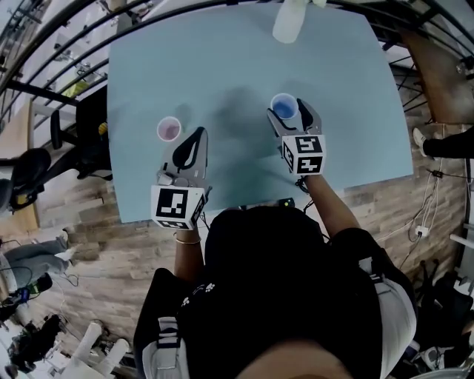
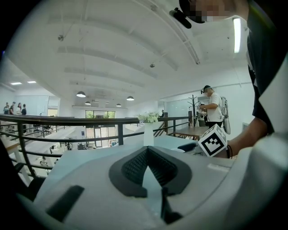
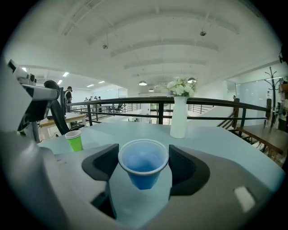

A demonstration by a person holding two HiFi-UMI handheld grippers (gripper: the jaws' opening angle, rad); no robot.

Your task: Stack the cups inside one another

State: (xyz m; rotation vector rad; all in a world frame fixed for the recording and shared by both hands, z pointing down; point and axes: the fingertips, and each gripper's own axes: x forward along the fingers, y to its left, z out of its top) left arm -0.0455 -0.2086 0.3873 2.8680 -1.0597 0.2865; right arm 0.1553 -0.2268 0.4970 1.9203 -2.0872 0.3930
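A blue cup [image 1: 283,108] stands upright between the fingers of my right gripper [image 1: 289,112], which is shut on it right of the table's middle. In the right gripper view the blue cup [image 3: 143,162] fills the gap between the dark pads [image 3: 100,166], rim up and empty. A second cup [image 1: 169,129], green outside [image 3: 74,140], stands alone on the table to the left. My left gripper [image 1: 197,136] lies just right of it and apart from it. In its own view the left gripper [image 2: 147,152] is shut, with nothing between its pads.
A white vase [image 1: 289,21] with flowers [image 3: 178,117] stands near the far edge of the light blue table [image 1: 237,66]. A black railing [image 3: 135,105] runs behind the table. A person [image 2: 214,107] stands far off by another table. An office chair [image 1: 81,126] is at the left.
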